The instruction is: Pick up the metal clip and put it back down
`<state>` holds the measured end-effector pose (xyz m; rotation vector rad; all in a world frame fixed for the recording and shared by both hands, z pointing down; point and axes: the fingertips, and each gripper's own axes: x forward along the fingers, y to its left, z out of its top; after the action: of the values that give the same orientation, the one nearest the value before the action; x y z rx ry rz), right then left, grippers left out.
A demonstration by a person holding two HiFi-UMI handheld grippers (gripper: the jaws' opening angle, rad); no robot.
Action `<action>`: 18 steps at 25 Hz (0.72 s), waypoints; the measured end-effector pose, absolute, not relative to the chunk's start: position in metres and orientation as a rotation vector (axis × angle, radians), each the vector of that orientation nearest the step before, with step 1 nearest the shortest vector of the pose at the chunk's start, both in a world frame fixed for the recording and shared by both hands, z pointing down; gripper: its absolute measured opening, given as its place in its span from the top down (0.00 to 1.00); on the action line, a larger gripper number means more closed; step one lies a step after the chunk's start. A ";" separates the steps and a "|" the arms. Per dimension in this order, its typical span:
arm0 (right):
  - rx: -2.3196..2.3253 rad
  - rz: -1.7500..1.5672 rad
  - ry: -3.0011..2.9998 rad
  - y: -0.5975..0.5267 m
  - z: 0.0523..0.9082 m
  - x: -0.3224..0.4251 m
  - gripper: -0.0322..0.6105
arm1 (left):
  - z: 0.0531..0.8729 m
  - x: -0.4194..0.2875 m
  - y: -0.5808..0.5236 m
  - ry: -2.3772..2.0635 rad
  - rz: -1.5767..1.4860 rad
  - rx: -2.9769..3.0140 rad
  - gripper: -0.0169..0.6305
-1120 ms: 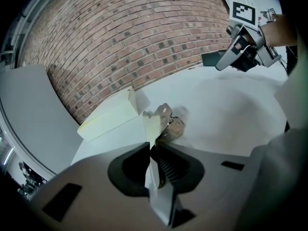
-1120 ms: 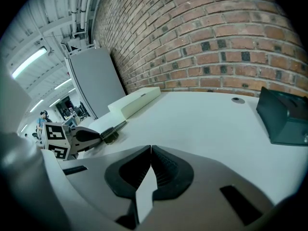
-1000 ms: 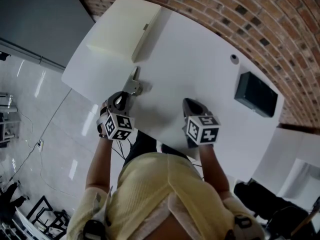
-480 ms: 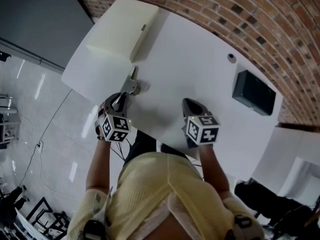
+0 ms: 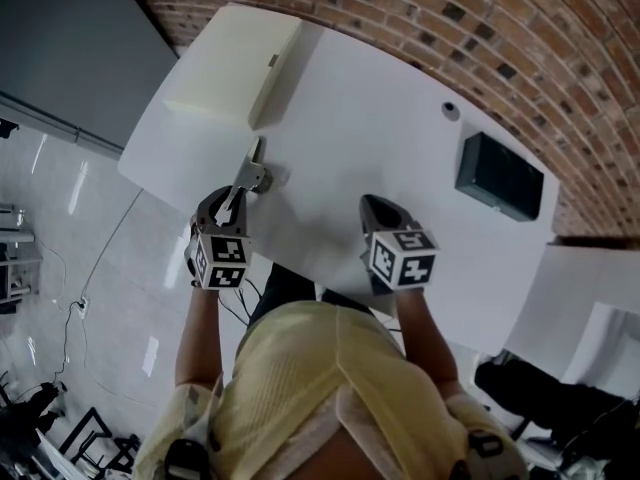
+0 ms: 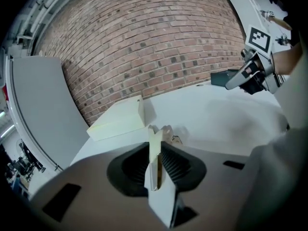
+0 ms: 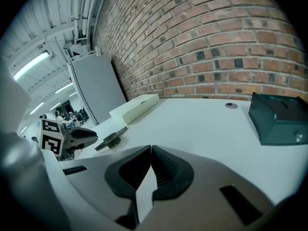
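Grip is on at the left of the head view: the left gripper [image 5: 232,206] has the metal clip [image 5: 252,173] by its handle. Its jaws have just been opening, yet the flat strip stands between them, and the pads look to be against both of its faces. The clip juts toward the top of the frame, low over the white table [image 5: 350,138], near the table's left edge and just below the cream box [image 5: 230,73]. Whether its far end is clear of the surface, I can't tell.

It reads as the carry, with the set-down to come. The way to do that well: hold the squeeze even, bring the clip down flat until the table bears it, then let go and draw straight back so the pads don't drag it toward that edge.

Further right, the right gripper [image 5: 375,208] hovers over bare table, pads together with nothing between them. It's best kept out of this. The dark box [image 5: 498,175] sits well apart at far right.
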<state>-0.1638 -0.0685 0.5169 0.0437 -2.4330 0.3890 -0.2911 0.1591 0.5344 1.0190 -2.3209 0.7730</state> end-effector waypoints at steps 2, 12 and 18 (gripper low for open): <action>0.053 0.388 -2.439 -0.071 0.515 -0.163 0.94 | 0.529 -0.293 0.159 -2.332 0.730 1.012 0.87; 0.069 0.381 -2.461 -0.076 0.509 -0.160 0.94 | 0.503 -0.295 0.152 -2.338 0.463 0.985 0.88; 0.065 0.381 -2.469 -0.074 0.507 -0.161 0.94 | 0.492 -0.289 0.139 -2.322 0.286 1.021 0.90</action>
<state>-0.1611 -0.0739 0.5074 0.0654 -2.4690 0.3806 -0.2895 0.1394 0.4922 1.0213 -2.3223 0.2857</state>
